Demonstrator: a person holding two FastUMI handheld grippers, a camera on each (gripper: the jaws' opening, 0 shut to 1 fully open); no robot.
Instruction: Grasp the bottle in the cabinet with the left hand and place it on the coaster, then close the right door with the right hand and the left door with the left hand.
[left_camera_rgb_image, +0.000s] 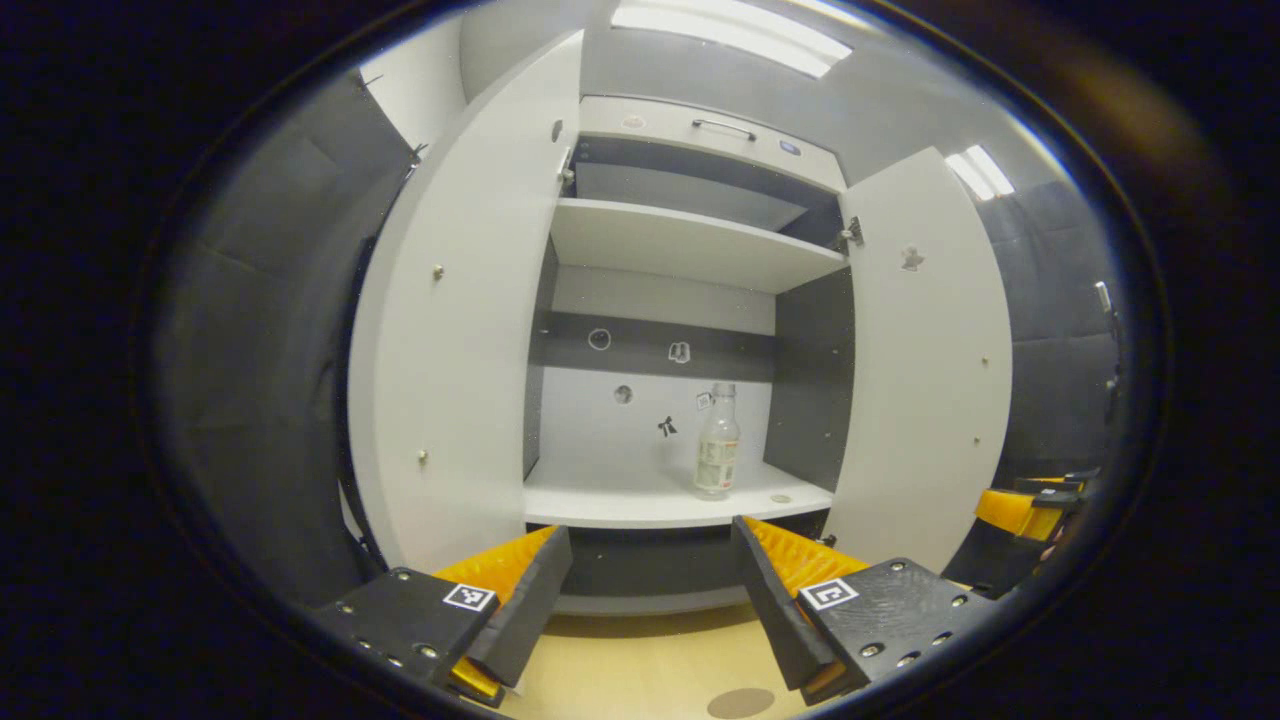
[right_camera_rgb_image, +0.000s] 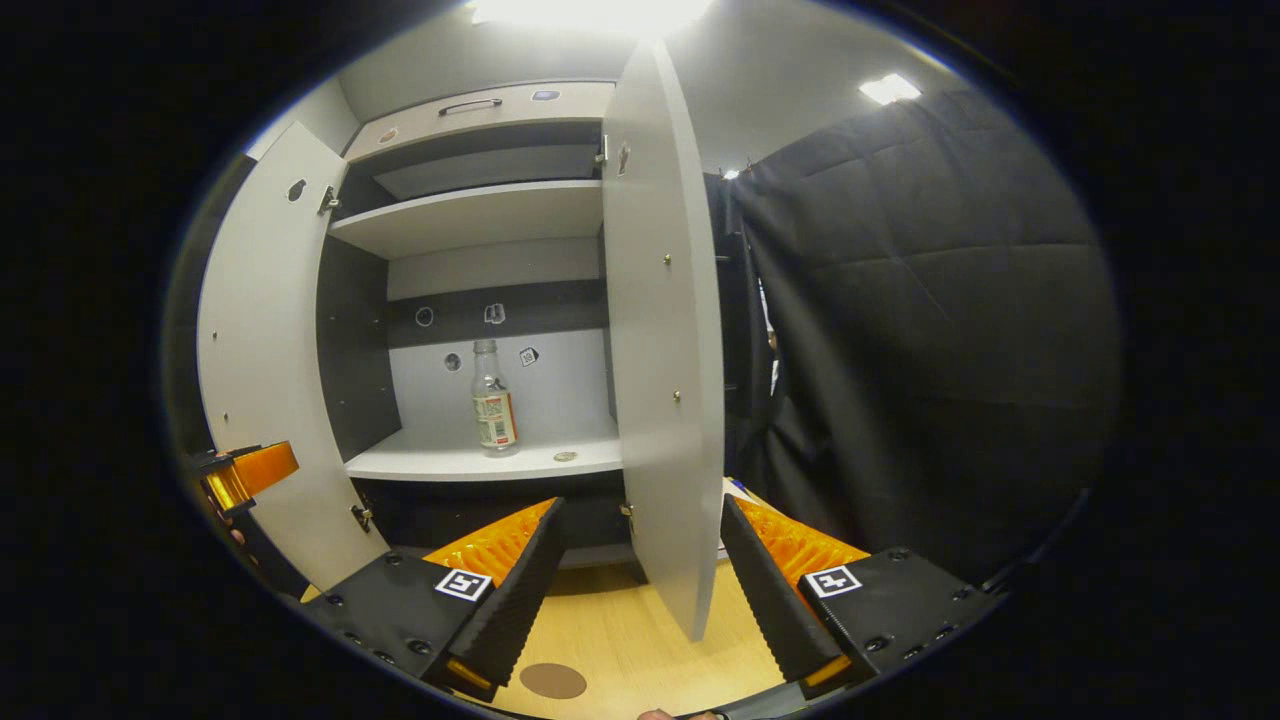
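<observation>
Wooden table (left_camera_rgb_image: 640, 650) below open cabinet (left_camera_rgb_image: 690, 240), bottle (left_camera_rgb_image: 717, 442) upright on lower shelf (left_camera_rgb_image: 620, 495) at 12 o'clock, coaster (left_camera_rgb_image: 741, 703) at 6 o'clock, left gripper (left_camera_rgb_image: 650, 590) fingers wide, right gripper (right_camera_rgb_image: 640, 590) fingers wide, both doors open.

A clear plastic bottle (left_camera_rgb_image: 717, 441) with a pale label stands upright on the lower shelf of the open cabinet (left_camera_rgb_image: 690, 245), toward its right side, apart from the walls. Both white doors, the left door (left_camera_rgb_image: 465, 330) and the right door (left_camera_rgb_image: 925, 350), are swung wide open. A round brown coaster (right_camera_rgb_image: 552, 680) lies flat on the wooden tabletop in front of the cabinet.
</observation>
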